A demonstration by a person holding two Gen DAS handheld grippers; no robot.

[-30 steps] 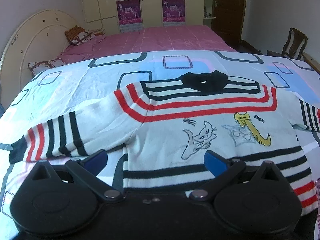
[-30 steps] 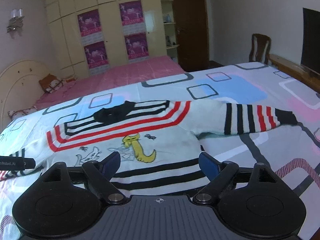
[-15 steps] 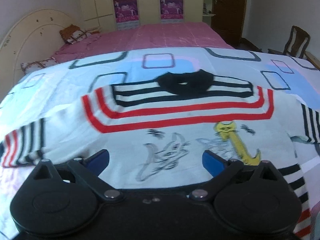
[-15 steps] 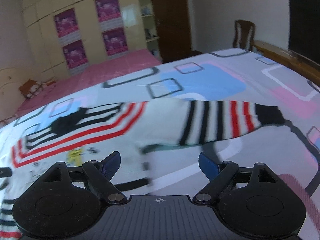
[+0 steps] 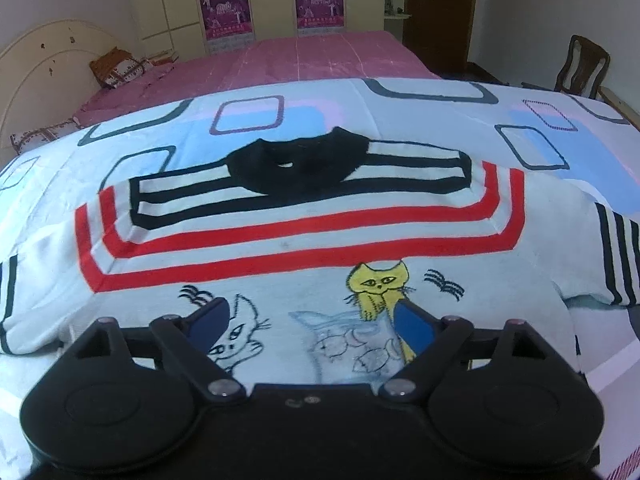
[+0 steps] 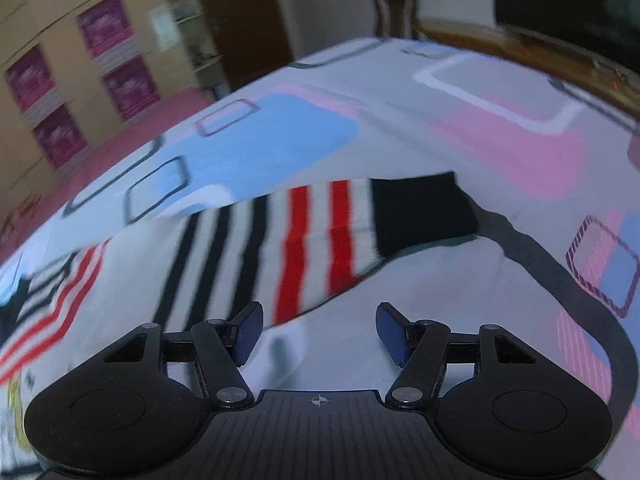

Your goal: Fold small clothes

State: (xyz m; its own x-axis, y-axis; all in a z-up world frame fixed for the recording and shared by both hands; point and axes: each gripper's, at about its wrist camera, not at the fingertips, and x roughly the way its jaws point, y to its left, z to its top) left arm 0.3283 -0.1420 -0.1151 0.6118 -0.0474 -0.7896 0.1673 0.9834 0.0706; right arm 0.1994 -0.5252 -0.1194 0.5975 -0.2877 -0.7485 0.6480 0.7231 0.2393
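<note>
A small white sweater (image 5: pixel 304 240) with red and black stripes, a black collar (image 5: pixel 296 164) and cat drawings lies flat, front up, on the bed. My left gripper (image 5: pixel 312 322) is open and hovers low over the sweater's chest, above the cats. My right gripper (image 6: pixel 318 334) is open and empty just in front of the sweater's right sleeve (image 6: pixel 304 240), whose black cuff (image 6: pixel 420 212) points right. That view is blurred by motion.
The sweater lies on a white bedsheet (image 5: pixel 560 148) with blue, pink and black squares. A pink bed (image 5: pixel 304 56) and wardrobe stand behind. A wooden chair (image 5: pixel 584 66) is at the right. A wooden bed frame (image 6: pixel 520 52) borders the far right.
My left gripper has moved forward over the sweater's body towards the collar. My right gripper has swung right and closer to the striped right sleeve and its cuff. Both stay open.
</note>
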